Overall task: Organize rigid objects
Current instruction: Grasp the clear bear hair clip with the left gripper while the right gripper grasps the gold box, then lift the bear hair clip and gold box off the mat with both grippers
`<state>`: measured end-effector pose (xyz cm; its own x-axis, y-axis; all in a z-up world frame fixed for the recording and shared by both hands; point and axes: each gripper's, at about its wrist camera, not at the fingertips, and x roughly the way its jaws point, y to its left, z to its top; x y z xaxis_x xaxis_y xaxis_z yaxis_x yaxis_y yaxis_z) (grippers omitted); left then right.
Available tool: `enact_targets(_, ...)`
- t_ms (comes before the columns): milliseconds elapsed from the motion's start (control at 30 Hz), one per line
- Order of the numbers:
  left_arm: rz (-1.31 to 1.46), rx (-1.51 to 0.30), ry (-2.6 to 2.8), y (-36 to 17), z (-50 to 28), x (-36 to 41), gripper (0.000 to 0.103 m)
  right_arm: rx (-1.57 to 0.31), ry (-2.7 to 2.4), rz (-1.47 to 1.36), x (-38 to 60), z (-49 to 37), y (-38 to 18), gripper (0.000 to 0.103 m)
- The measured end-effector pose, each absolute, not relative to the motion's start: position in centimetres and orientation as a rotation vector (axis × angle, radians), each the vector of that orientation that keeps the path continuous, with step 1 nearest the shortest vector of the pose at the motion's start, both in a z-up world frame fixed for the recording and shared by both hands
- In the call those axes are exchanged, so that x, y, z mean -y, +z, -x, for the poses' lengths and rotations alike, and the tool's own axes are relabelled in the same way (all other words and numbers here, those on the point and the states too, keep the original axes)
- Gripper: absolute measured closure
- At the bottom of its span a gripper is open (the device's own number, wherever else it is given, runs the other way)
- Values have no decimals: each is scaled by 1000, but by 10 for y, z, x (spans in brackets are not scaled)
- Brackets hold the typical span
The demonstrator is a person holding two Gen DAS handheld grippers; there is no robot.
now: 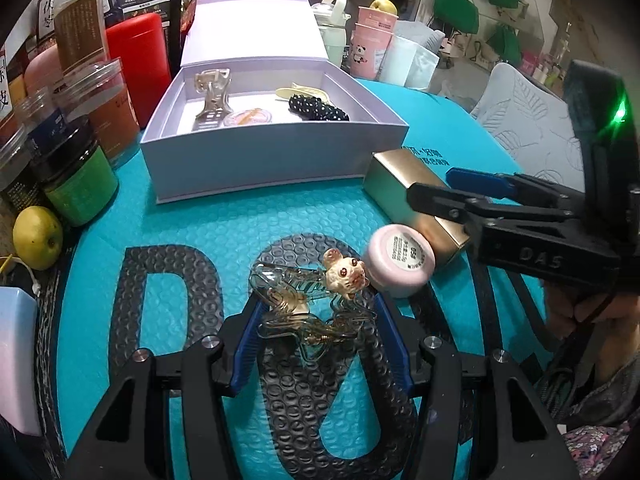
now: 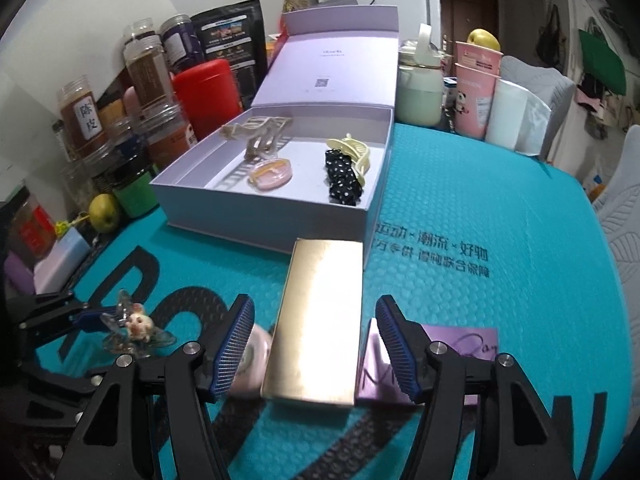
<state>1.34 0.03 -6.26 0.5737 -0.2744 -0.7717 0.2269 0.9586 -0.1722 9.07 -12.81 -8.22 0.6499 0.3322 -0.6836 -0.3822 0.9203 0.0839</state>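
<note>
Clear hair claw with the little animal-head charm [image 1: 316, 304] sits between the blue pads of the left hand-held gripper [image 1: 316, 320] — pads press on its wings, so it is gripped, low over the dark lettering on the teal bubble mat [image 1: 192, 220]. Whether it rests on the mat or is just lifted, I cannot tell.

Just right of the claw: a round pink compact [image 1: 401, 260], lying label-up on the mat, touching the gold box [image 2: 316, 320] beside it. Gold box lies flat, long side pointing toward the open lilac box [image 1: 256, 168].

Right hand-held gripper [image 2: 316, 344] straddles the gold box — jaws wide, visible gap on both sides, pads [image 2: 236, 344] not touching it. A shiny purple card [image 2: 460, 344] lies under the right-side finger, next to the gold box.

Lilac box stands behind, lid hinged upright. Inside: beige hair claw [image 2: 260, 136] at the left, pink oval item [image 2: 272, 172] in front of it, black polka-dot clip [image 2: 344, 180] and a pale yellow claw [image 2: 352, 152] at the right, touching each other.

Table edge on the left is crowded: stacked clear jars [image 1: 80, 92], red canister [image 1: 138, 64], a yellow-green apple [image 1: 38, 236]. Behind the box: pale green bottle [image 2: 420, 92], pink panda cups [image 2: 476, 92] with a yellow fruit on top.
</note>
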Motion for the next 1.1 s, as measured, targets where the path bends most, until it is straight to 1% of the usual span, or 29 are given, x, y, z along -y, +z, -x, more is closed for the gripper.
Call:
enact_targets(300, 66, -912, -283, -60, -16, -4, 49, -784, 376, 95, 119, -100, -95, 40)
enact_targets(400, 86, -923, -278, -62, -18, -8, 49, -785, 363, 86, 119, -101, -99, 45)
enact_targets(500, 104, -930, -276, -64, -19, -10, 49, -793, 332, 108, 118, -102, -102, 58)
enact_targets(533, 118, -932, -281, -64, -20, -11, 49, -791, 331, 106, 118, -102, -102, 59)
enact_targets(733, 131, -923, -280, -62, -22, -11, 49, -795, 336, 75, 122, -96, -100, 60)
enact_targets(1100, 118, -900, -299, -56, -21, -3, 49, -762, 337, 38, 130, -69, -79, 60)
